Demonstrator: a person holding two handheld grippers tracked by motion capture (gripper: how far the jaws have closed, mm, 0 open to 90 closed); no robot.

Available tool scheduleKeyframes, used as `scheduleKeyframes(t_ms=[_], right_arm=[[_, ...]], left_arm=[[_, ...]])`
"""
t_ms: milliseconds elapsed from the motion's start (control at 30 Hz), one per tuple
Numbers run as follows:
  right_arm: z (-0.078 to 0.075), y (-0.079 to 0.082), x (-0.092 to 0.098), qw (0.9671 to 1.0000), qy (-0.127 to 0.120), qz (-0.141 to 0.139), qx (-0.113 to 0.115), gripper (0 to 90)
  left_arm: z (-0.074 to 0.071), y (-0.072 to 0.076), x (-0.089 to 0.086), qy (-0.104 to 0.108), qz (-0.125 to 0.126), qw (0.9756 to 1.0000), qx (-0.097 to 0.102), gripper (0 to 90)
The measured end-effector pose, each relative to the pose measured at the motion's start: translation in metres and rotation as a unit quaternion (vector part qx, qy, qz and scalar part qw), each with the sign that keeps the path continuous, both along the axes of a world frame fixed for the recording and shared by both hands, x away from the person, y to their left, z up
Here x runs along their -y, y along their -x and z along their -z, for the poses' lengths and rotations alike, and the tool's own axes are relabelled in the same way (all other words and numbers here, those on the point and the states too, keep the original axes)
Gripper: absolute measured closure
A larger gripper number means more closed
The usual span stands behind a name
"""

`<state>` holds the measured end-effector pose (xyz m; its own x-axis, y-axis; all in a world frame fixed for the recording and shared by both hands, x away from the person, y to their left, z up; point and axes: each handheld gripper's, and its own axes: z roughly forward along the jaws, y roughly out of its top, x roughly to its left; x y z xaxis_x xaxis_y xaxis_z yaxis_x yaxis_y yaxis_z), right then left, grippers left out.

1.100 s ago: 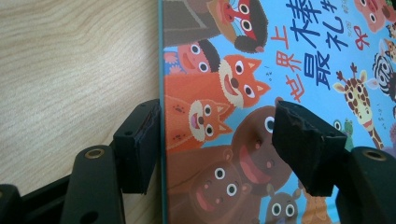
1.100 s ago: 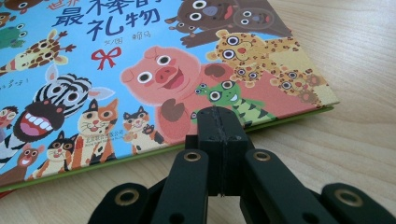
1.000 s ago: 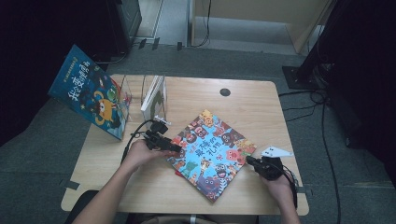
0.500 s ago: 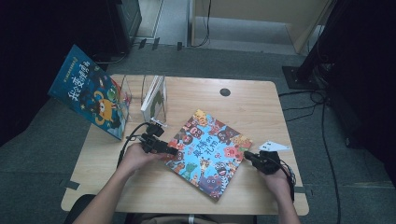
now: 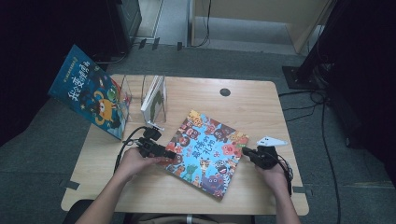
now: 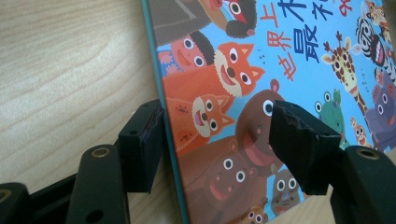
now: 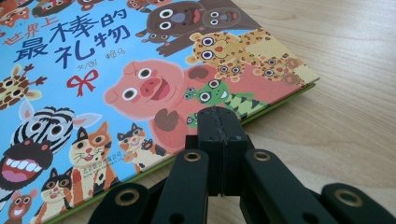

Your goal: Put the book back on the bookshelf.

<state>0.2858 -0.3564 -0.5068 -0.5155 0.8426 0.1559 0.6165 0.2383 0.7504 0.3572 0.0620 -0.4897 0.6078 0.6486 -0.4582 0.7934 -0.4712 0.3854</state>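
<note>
- My left gripper (image 5: 169, 154) has its fingers (image 6: 140, 140) spread wide, one on each side of the teal-edged side of the square blue picture book with cartoon animals on its cover (image 5: 205, 151); one finger sits just off that edge over the bare wood, the other (image 6: 299, 140) over the cover. I cannot tell whether either one touches the book.
- My right gripper (image 5: 247, 152) has its fingers (image 7: 218, 135) pressed flat together with nothing between them, their tips right at the book's green edge, just in front of the pink pig and green creature on the cover.
- The book lies flat on the light wooden surface (image 5: 252, 107), turned cornerwise, between my two sets of fingers.
- Beyond my left fingers, a clear divider rack (image 5: 135, 93) holds a thin white book (image 5: 156, 99) upright.
- Further out that way, a second blue picture book with an orange animal (image 5: 91, 93) leans tilted at the edge of the surface.
- A small dark round hole (image 5: 225, 92) sits far ahead of the fingers.
</note>
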Motion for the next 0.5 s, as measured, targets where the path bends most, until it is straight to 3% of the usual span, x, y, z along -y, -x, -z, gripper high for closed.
scheduleKeyframes(t_ms=[233,367,500], right_arm=[[0.000,-0.007,-0.003,1.0000,0.001,-0.001,0.000,90.0],[-0.001,-0.009,-0.004,1.0000,0.005,-0.003,0.002,90.0],[-0.001,-0.009,-0.004,1.0000,0.004,-0.001,0.000,90.0]], left_arm=[[0.000,0.004,-0.004,0.000,-0.005,1.0000,-0.003,37.6],[0.000,0.001,-0.010,0.007,-0.025,0.9997,-0.003,39.5],[-0.001,-0.002,-0.012,0.009,-0.030,0.9995,0.005,38.6]])
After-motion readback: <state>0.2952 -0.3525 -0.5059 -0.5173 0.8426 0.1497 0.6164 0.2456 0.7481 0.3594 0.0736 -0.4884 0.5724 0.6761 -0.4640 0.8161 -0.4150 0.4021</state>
